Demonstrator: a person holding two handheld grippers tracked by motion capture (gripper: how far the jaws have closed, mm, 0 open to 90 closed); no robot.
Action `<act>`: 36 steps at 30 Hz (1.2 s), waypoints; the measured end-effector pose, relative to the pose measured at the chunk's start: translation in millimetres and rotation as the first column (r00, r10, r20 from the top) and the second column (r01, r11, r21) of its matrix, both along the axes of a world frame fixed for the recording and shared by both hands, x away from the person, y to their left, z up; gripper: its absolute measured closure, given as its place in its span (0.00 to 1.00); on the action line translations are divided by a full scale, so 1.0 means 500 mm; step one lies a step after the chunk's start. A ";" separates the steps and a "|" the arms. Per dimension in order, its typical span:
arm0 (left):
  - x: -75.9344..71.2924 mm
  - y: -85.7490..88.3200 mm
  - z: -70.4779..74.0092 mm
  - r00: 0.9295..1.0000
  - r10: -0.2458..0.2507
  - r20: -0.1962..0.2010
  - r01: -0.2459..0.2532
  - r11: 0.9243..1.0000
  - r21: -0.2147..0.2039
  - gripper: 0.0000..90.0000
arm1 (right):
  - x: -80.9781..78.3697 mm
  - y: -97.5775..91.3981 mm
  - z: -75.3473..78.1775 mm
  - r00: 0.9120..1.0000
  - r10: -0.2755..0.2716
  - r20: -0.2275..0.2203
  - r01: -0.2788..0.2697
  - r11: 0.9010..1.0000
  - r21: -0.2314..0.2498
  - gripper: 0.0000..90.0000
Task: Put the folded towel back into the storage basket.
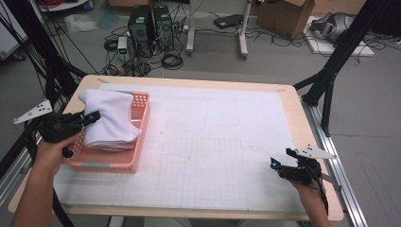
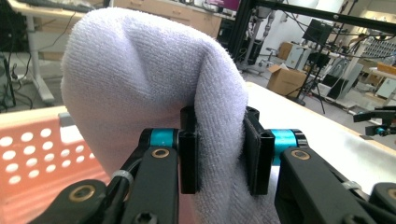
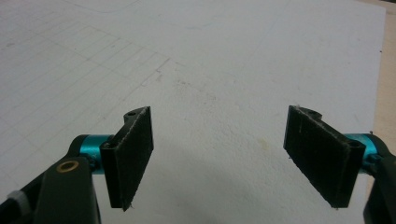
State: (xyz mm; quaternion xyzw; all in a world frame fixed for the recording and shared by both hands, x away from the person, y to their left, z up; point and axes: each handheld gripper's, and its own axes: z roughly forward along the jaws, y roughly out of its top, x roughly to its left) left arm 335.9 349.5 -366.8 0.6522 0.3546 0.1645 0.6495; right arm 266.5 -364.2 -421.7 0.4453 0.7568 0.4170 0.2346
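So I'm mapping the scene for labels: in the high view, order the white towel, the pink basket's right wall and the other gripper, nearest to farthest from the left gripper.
1. white towel: clamped in the left gripper, at the table's left.
2. pink basket, right wall: just beyond the towel.
3. right gripper: open, far across at the table's right edge.

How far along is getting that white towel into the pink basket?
Done: the white towel is folded into a bundle and already over the pink basket, partly resting in it. In hand: the left gripper is clamped on a fold of the towel. Left: let go and pull the gripper clear. The right gripper waits open over the white mat, holding nothing.
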 end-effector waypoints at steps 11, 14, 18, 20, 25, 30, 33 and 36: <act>0.007 0.007 -0.008 0.995 0.045 -0.091 -0.039 0.997 0.060 0.79 | -0.002 -0.001 -0.001 1.000 -0.005 -0.001 0.005 1.000 0.000 0.26; 0.014 -0.003 -0.009 0.990 0.042 -0.135 -0.027 0.993 0.111 0.78 | -0.002 0.000 0.000 1.000 -0.004 -0.004 0.004 1.000 0.000 0.26; 0.021 -0.009 -0.005 0.981 0.075 -0.178 -0.046 0.986 0.157 0.77 | -0.001 0.001 0.000 1.000 0.002 0.001 -0.002 1.000 -0.005 0.26; 0.022 -0.010 -0.002 0.977 0.095 -0.190 -0.062 0.983 0.173 0.76 | -0.002 0.001 0.000 1.000 0.002 0.001 -0.002 1.000 -0.002 0.26; 0.024 -0.009 0.003 0.954 0.162 -0.253 -0.105 0.969 0.224 0.72 | -0.002 0.000 0.001 1.000 0.000 -0.001 0.000 1.000 -0.001 0.26; 0.022 -0.012 0.006 0.933 0.223 -0.284 -0.145 0.951 0.272 0.67 | -0.002 0.001 0.001 1.000 0.000 -0.002 0.000 1.000 0.000 0.26; 0.020 -0.014 0.009 0.926 0.246 -0.286 -0.164 0.945 0.283 0.62 | -0.002 0.001 0.000 1.000 0.002 -0.004 -0.002 1.000 -0.002 0.26; 0.011 -0.011 0.024 0.907 0.329 -0.265 -0.251 0.924 0.289 0.55 | -0.002 0.001 0.000 1.000 0.003 -0.005 -0.003 1.000 -0.001 0.26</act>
